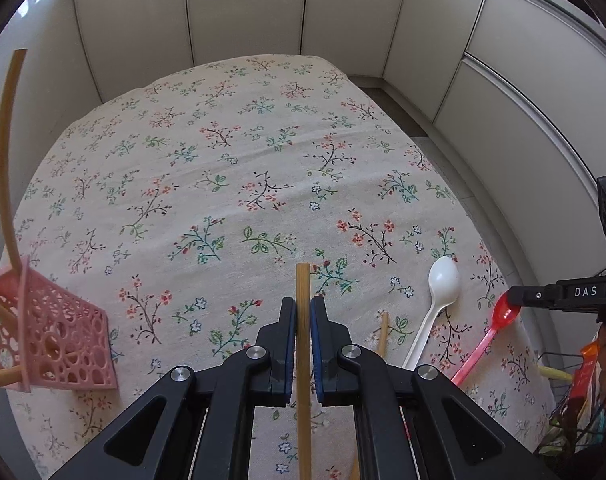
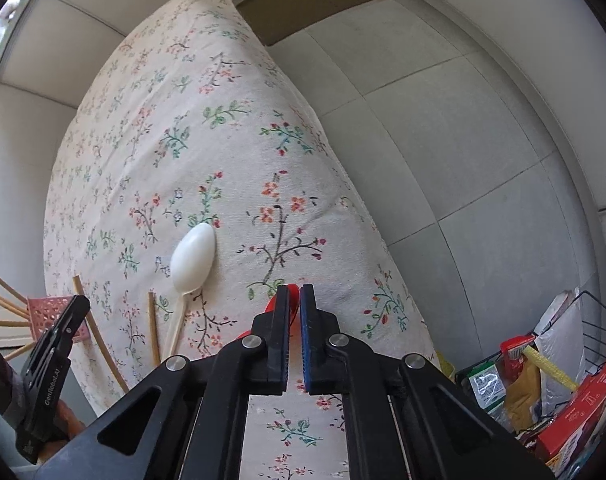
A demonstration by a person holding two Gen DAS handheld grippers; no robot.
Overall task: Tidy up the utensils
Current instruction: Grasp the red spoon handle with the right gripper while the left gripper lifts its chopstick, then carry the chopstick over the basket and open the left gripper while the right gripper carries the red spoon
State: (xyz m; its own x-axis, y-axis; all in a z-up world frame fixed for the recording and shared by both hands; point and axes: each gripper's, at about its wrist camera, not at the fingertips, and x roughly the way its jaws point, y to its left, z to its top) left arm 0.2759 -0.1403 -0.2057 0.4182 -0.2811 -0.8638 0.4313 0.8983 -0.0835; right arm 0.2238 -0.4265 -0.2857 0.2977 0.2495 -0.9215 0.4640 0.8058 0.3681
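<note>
Left gripper [image 1: 303, 312] clamped on a bamboo chopstick [image 1: 303, 360], stick running up between the blue pads and poking out past the tips, above the floral tablecloth [image 1: 231, 168]. Right gripper [image 2: 295, 300] squeezed onto the bowl of a red plastic spoon [image 1: 503, 316] (mostly hidden behind the fingers in its own view), near the cloth's right edge. Between the two: a white plastic spoon [image 2: 193, 258] lying flat, and a second chopstick [image 2: 154, 328] just beside its handle, lower end cut off by the gripper body. At far left, a pink perforated holder [image 1: 59, 344] with chopsticks leaning out, partly cropped. Off the table's right side, a wire basket [image 2: 583, 320] crammed with packets, contents hard to make out.
</note>
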